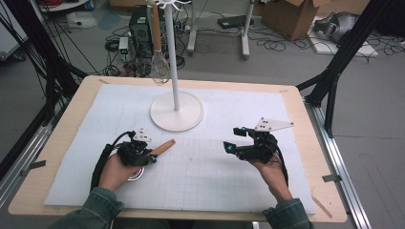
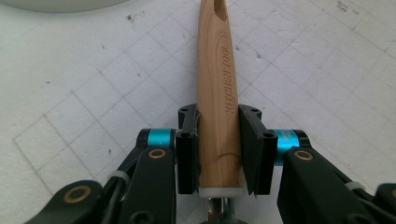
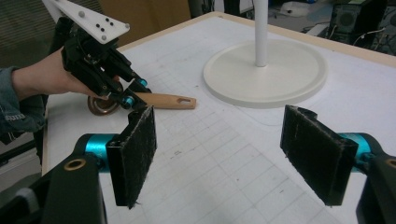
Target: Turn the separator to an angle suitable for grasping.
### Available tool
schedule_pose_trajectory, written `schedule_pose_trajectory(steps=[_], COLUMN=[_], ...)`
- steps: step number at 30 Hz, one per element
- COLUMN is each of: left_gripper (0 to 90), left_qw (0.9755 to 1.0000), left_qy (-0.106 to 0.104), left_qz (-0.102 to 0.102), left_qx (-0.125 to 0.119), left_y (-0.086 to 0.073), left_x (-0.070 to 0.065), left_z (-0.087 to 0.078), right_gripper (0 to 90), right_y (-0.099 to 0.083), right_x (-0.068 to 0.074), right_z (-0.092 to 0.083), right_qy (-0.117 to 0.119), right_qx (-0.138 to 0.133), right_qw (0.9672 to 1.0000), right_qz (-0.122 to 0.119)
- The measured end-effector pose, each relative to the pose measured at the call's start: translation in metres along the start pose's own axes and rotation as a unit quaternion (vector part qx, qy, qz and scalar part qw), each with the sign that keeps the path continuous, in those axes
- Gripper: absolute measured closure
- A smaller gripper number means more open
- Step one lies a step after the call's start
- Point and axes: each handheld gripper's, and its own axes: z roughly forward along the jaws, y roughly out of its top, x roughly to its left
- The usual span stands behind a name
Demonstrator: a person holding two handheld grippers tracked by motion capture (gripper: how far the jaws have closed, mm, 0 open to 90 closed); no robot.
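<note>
Two black jaws of the left gripper pinch a wooden handle, one pad pressed flat on each side of it near its lower end. The handle's long axis runs straight out ahead of these jaws in the left gripper view, lying low along the white gridded mat, and the words "KITCHEN TOOL" are printed lengthwise on it. Its free end, with a slot cut through it, points away from the jaws toward the round white base of a stand. Behind the jaws, at the gripped end, a white collar and a bit of metal continue from the wood; in the right gripper view a coppery round part shows under the left hand, but what it is cannot be told. From above, the handle slants from the left gripper up and to the right across the tabletop, its tip well short of the stand's base.

The right gripper has its jaws spread wide with nothing between the pads, held in the right hand well apart from the handle. A whisk with a wooden grip hangs from the top of the stand, far beyond both pairs of jaws.
</note>
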Motion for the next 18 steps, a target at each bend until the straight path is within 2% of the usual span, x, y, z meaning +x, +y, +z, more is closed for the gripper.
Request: schedule_pose_trajectory(steps=[6,18], left_gripper=[70.1,70.2], left_qw=[1.0000,0.9996], left_qy=[-0.007,-0.017], left_qz=[0.004,0.000], left_qx=[-0.004,-0.022], left_y=[0.000,-0.001], left_x=[-0.001,0.002], left_z=[-0.002,-0.009], right_gripper=[26.5,26.5], right_y=[-0.001,-0.002], right_x=[0.002,0.005], right_z=[0.008,0.023], right_qy=[0.004,0.012], right_qx=[0.012,0.027], right_qw=[0.9999,0.9996], right_qz=[-0.001,0.000])
